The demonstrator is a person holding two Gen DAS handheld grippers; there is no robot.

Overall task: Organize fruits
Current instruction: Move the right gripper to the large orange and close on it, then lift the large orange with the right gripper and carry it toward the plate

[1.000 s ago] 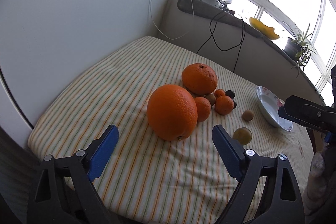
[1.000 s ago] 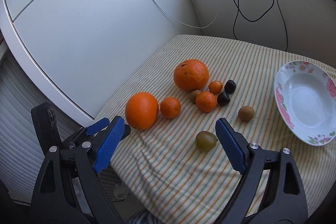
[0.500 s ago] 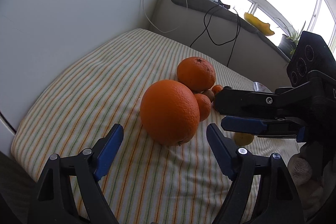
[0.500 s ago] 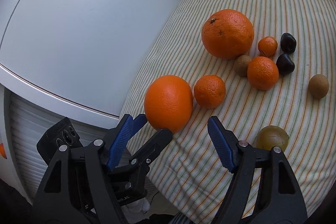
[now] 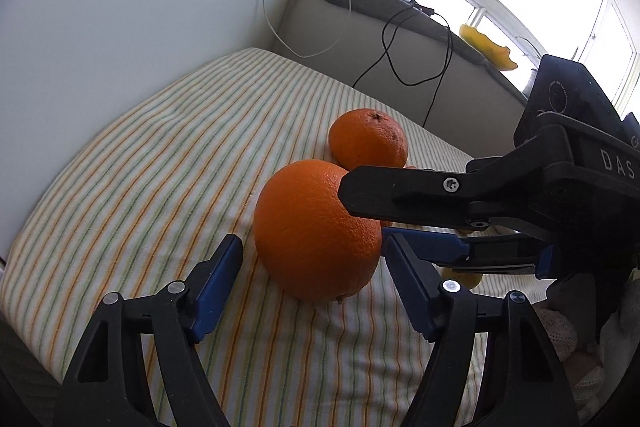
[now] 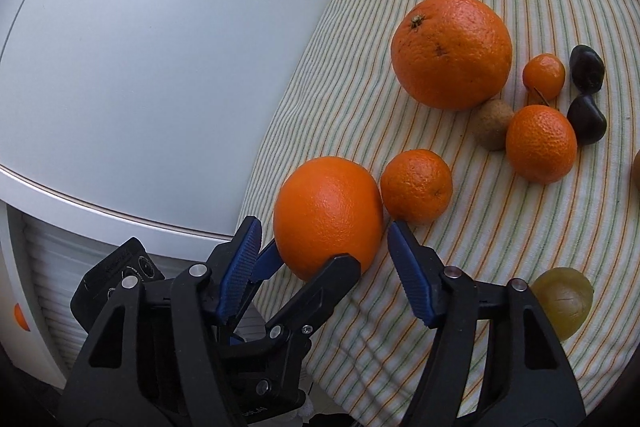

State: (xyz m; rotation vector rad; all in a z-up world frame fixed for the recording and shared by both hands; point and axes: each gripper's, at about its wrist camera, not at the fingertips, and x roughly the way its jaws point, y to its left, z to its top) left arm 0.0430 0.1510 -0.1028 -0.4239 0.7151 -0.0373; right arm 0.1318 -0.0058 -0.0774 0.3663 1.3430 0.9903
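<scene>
A large orange (image 5: 316, 231) lies near the front left corner of the striped cloth (image 5: 160, 179). My left gripper (image 5: 314, 247) is open, one blue pad on each side of the orange. My right gripper (image 6: 322, 231) is open too and straddles the same orange (image 6: 328, 211) from the other side. In the left wrist view the right gripper (image 5: 366, 213) reaches in from the right, its upper finger across the orange. The left gripper (image 6: 311, 254) shows below the orange in the right wrist view. I cannot tell whether any pad touches the fruit.
Behind lie a second large orange (image 6: 452, 51), three mandarins (image 6: 416, 185), a brown fruit (image 6: 492, 125), two dark fruits (image 6: 586, 119) and a greenish fruit (image 6: 564, 301). A white cabinet (image 6: 140, 67) borders the cloth's left edge. Cables (image 5: 400, 67) hang from the sill.
Both grippers have closed in on the large orange. The right gripper swung left from the greenish fruit to straddle it, and the plate has left both views.
</scene>
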